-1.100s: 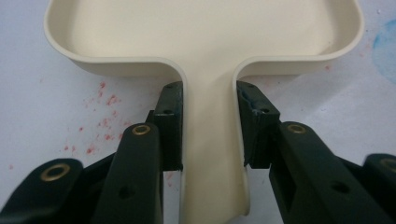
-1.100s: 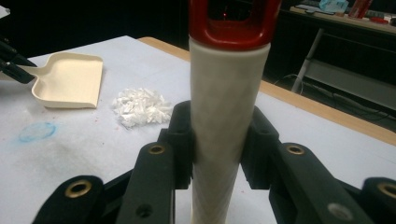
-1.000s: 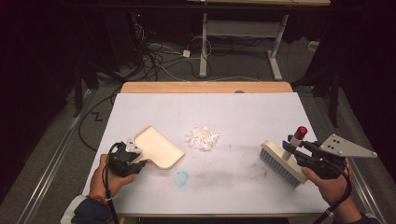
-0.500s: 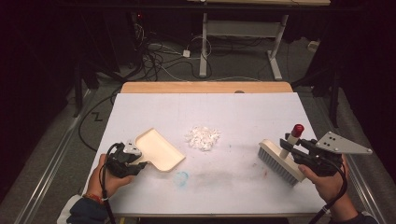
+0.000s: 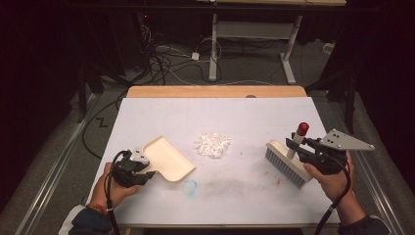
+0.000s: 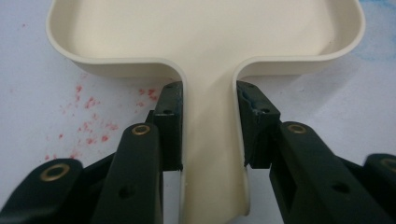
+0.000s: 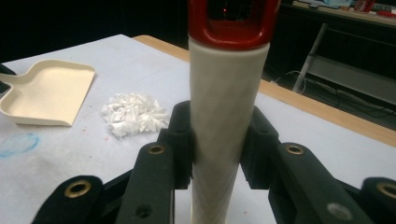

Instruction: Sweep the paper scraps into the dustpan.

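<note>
A cream dustpan lies on the white table at the left, its open mouth turned toward a heap of white paper scraps in the middle. My left gripper is shut on the dustpan's handle, both pads pressing its sides. At the right, a cream hand brush with grey bristles rests on the table, its red-capped handle sticking up. My right gripper is shut on that handle. The scraps and the dustpan lie beyond the brush in the right gripper view.
The table top carries a blue smear near the dustpan and faint red specks. A wooden strip runs along the far edge. Desk legs and cables stand on the floor behind.
The right gripper has carried the brush a little to the left, toward the scraps. The left gripper and dustpan have stayed where they were.
</note>
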A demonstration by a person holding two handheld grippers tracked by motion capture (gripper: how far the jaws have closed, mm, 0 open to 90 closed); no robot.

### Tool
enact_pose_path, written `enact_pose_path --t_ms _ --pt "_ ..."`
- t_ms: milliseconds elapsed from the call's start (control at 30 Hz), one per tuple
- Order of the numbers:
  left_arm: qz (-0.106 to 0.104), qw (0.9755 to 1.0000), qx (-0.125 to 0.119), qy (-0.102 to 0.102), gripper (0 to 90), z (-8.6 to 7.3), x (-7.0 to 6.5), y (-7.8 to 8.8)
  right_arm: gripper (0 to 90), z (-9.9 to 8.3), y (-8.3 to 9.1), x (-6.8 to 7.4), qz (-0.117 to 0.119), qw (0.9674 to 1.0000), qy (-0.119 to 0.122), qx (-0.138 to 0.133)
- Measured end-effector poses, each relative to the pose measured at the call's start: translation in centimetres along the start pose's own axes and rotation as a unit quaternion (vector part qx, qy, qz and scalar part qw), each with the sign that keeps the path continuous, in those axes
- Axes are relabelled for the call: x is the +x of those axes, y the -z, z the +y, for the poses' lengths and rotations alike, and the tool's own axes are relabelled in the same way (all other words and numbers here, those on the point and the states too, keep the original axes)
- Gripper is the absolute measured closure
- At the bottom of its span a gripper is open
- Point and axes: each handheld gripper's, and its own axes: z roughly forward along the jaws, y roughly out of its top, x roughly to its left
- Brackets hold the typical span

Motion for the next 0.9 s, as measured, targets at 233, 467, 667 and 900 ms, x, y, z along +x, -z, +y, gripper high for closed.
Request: enact_pose_path --t_ms 233,467,667,900 --pt "0.001 1.0 0.002 0.002 63.7 0.0 -0.1 0.1 69.9 1.9 -2.6 -0.5 -0.003 0.9999 0.012 -0.009" --pt "-0.001 0.9999 0.007 -0.009 63.6 0.2 -0.4 -0.1 69.9 3.0 -6.5 -1.0 -0.025 0.9995 0.021 0.001" --pt "-0.006 0.9998 0.01 -0.013 63.7 0.2 -0.5 -0.2 69.9 3.6 -10.0 -1.5 -0.039 0.9991 0.014 0.011" --pt "-0.014 0.9996 0.011 -0.02 63.6 0.5 -0.7 -0.7 69.9 4.9 -13.3 -0.8 -0.047 0.9988 0.012 0.007"
